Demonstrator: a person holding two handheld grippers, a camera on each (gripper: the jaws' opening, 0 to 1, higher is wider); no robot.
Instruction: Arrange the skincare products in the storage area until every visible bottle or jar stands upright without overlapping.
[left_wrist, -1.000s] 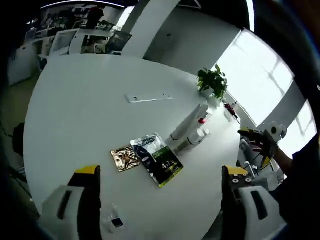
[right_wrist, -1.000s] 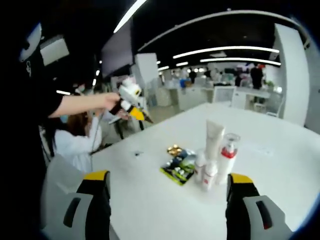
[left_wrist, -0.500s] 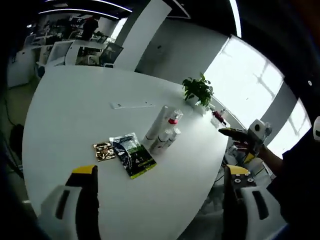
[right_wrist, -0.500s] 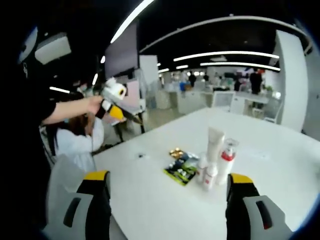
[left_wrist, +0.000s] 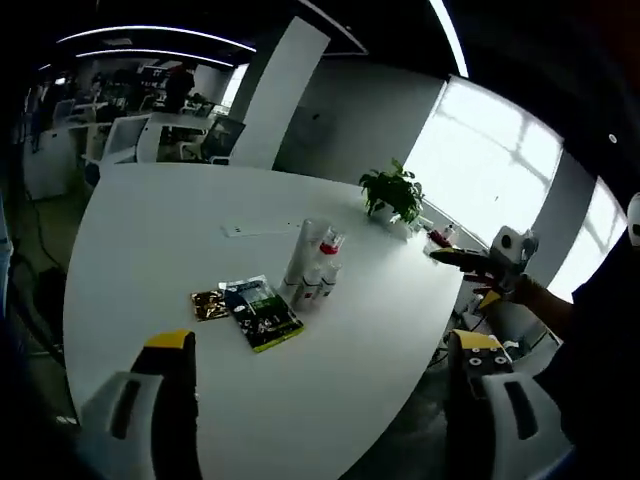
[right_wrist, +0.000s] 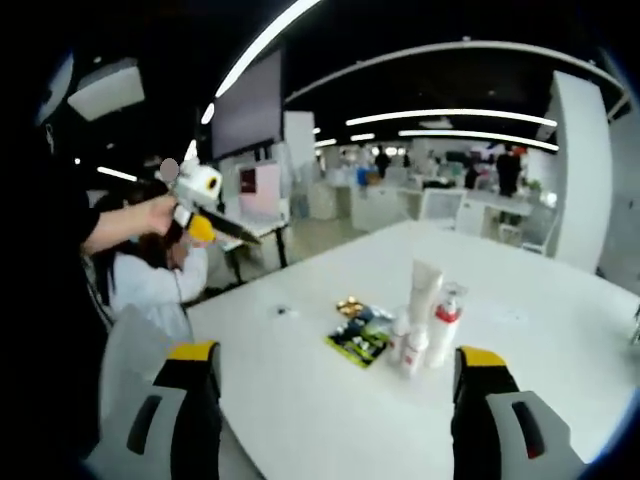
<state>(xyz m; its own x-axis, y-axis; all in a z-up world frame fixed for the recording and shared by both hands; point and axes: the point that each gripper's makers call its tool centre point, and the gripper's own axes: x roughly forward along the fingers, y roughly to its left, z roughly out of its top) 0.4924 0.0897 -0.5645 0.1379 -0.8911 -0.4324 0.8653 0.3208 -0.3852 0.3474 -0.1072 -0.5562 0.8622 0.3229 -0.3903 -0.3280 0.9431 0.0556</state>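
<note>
Left gripper (left_wrist: 320, 345): your jaws spread wide, nothing between them.
Right gripper (right_wrist: 335, 360): spread too, gripping nothing.
Skincare bottles (right_wrist: 425, 320): upright cluster, centre frame, on the white table (right_wrist: 540, 400).
Sachets (left_wrist: 262, 313): flat, just left of the bottles.

No readable text; the green packet (left_wrist: 262, 313) bears print (too small)
</note>
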